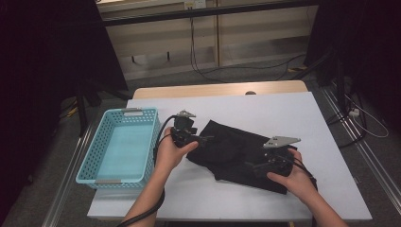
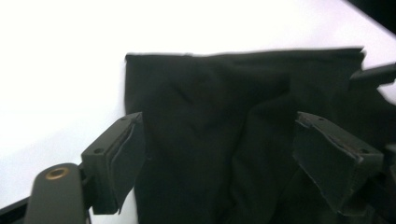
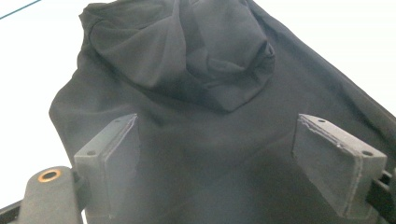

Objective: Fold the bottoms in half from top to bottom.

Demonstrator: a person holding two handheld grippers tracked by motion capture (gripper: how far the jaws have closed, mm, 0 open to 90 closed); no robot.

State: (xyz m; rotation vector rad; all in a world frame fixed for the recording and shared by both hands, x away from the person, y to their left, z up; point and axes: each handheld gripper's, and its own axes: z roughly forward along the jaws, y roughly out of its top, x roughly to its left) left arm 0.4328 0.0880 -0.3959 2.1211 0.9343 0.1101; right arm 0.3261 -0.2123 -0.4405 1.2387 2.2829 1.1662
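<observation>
We hover both grippers over black cloth [image 1: 236, 153], likely lining up fold or pickup, basket [image 1: 90, 163] off to outer side of left gripper [image 1: 204, 138].

- Left gripper: jaws spread wide, nothing pinched, cloth's straight edge [image 2: 243, 52] just ahead of tips.
- Right gripper [image 1: 249, 166]: jaws also spread, cloth lies under and ahead, bunched fold [image 3: 187, 51] further out.
- Step, we reckon: approach, grip not yet made.
- Next: drop each gripper onto cloth edge, close on single layer, not whole bunch.
</observation>
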